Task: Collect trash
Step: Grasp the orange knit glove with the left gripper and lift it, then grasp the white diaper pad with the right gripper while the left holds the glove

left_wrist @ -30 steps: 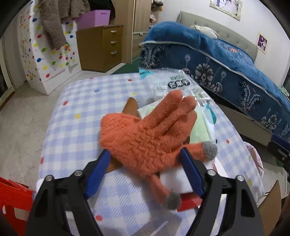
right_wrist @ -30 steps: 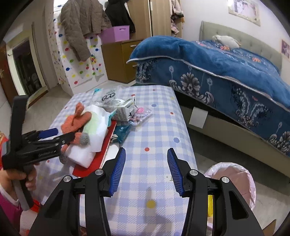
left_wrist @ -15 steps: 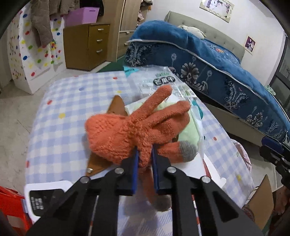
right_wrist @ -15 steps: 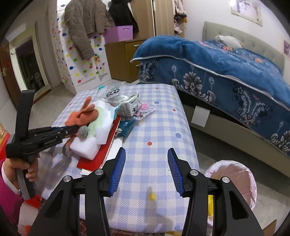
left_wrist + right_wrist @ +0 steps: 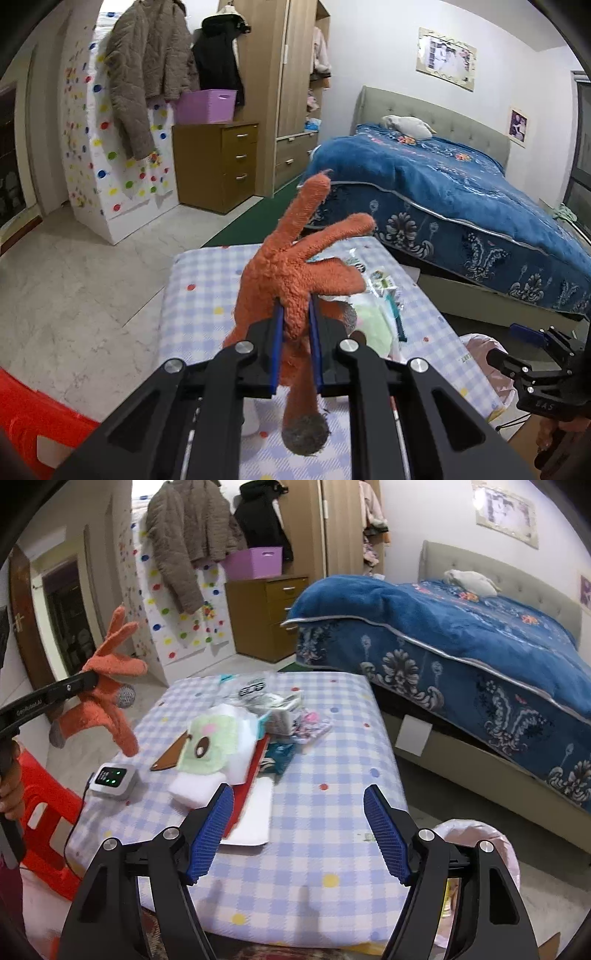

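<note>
The left claw (image 5: 296,345) is clamped tight on an orange knitted glove (image 5: 295,273), holding it in the air above the near left edge of the table (image 5: 325,775) — grey-tipped fingers dangle below, other fingers point upward. The right claw (image 5: 299,830) hangs wide apart over the table's near edge, gripping nothing. On the checked tablecloth just beyond lie a white sponge block (image 5: 195,786), a pale green cloth with a cartoon face (image 5: 208,746) and crumpled plastic wrappers (image 5: 266,701); a small grey device with green lights (image 5: 110,779) sits at the left. A pink-lined bin (image 5: 480,845) stands at the table's near right corner. Farther back — a bed with a blue blanket (image 5: 461,635).
</note>
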